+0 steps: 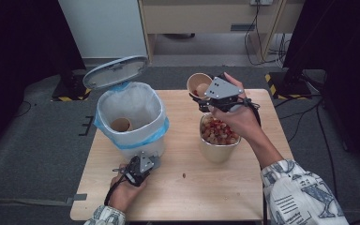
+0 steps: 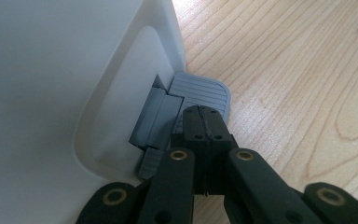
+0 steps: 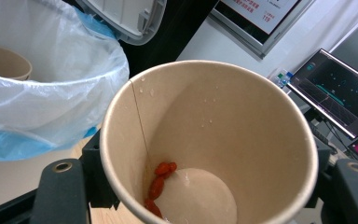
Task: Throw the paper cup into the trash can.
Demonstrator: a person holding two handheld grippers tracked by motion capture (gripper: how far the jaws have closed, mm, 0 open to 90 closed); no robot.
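Left gripper (image 2: 204, 122), jaws together, presses bin pedal (image 2: 200, 93), lid (image 1: 115, 71) up; right gripper (image 1: 206, 101) clamps near-empty cup (image 3: 209, 140) at bowl's (image 1: 218, 150) twelve o'clock; binning it remains.

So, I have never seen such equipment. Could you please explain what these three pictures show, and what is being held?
A person holds hand-operated tongs in each hand; there is no robot arm. The high view looks down on a wooden table. The other two pictures come from small cameras riding on each of the tongs.

On the table stand a white pedal bin, lid up, with a paper cup lying inside, and a bowl of reddish-brown pieces.

The left tongs, shut, press down on the bin's grey pedal. The right tongs grip a paper cup, raised beside the bin, with a few red bits left at its bottom.
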